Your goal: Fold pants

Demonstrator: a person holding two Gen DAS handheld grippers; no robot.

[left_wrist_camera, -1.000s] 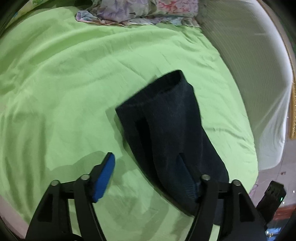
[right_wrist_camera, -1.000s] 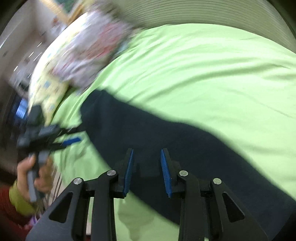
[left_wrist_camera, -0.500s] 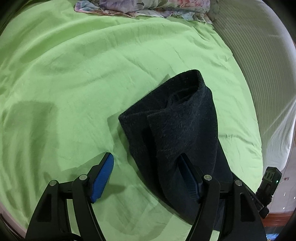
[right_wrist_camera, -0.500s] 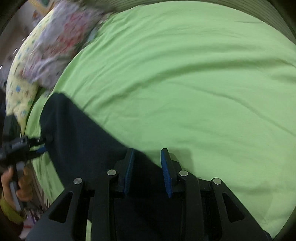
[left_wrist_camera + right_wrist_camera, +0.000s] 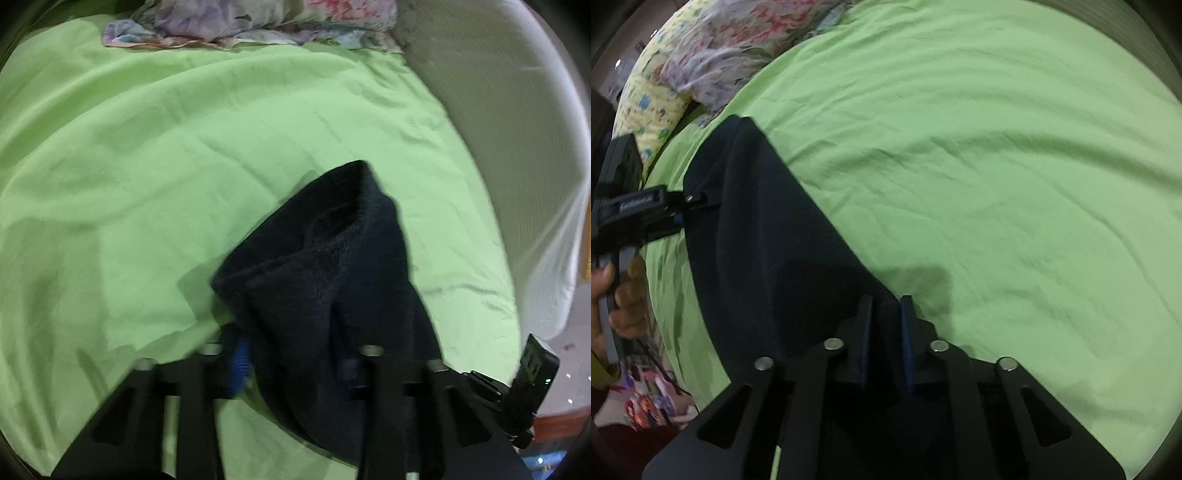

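left gripper (image 5: pixel 295 363): bottom middle of the left wrist view, jaws closing in with a thick bunch of the dark pants (image 5: pixel 325 280) between them. The blue pad (image 5: pixel 241 363) on the left side looks like it's right up against the cloth, the other one is buried in the fabric.
right gripper (image 5: pixel 884 332): bottom middle of the right wrist view, jaws closing too, only a narrow slot left, dark pants fabric sitting in it.
pants: navy or black, hard to say which. In the right wrist view they run as a long strip from the bottom centre up to the upper left; in the left wrist view the far end stands up a bit with an open hem.
hand (image 5: pixel 622 291): far left edge of the right wrist view, wrapped around the other gripper's handle.
bed sheet (image 5: pixel 979 166): light green, wrinkly, under everything, fills most of both frames.
floral pillow (image 5: pixel 266 18): along the top edge of the left wrist view.
white striped cover (image 5: pixel 517 147): right side of the left wrist view, just beside the green sheet.
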